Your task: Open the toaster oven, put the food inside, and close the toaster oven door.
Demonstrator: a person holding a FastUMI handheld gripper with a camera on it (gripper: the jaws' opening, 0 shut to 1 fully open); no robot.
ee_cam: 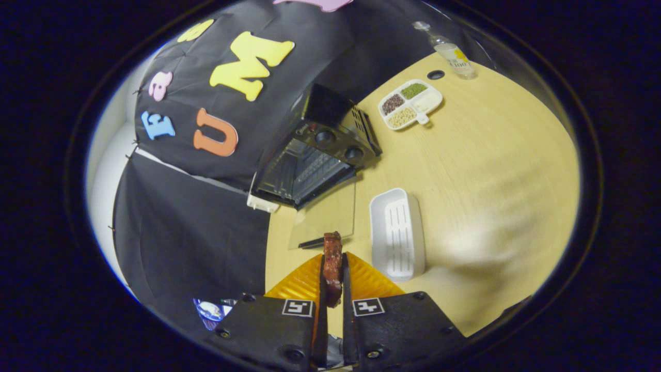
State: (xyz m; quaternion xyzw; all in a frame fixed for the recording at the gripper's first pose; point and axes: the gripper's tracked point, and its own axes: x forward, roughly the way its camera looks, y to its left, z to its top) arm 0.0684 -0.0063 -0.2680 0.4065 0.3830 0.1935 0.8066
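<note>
- The pale wooden tabletop (490, 170) is seen spreading wide beyond the claw, with broad bare wood to the right of the white tray; its left edge is met by the booth's black cloth wall.
- The black toaster oven (320, 150) is set at the tabletop's left edge, against the cloth wall, well beyond the fingers. Its glass door (328, 214) is folded down flat toward the claw, so the wire rack inside is exposed, and two round knobs are seen on its front panel.
- A white ribbed tray (396, 232) is placed just right of the open door, near the fingers, leaving a strip of bare wood between tray and door.
- An orange ridged mat or plate (297, 281) lies directly under the fingers (which of the two cannot be told).
- A white divided dish (410, 103) with four compartments of grains or beans sits well beyond the oven.
- A clear bottle (452, 51) stands at the far edge, beside a small dark hole in the wood.
- The claw (333, 268) is closed upon the food: a dark red, rough-surfaced piece of meat (333, 261) is pinched upright between both fingers, its top standing above the fingertips and just short of the open door's handle.
</note>
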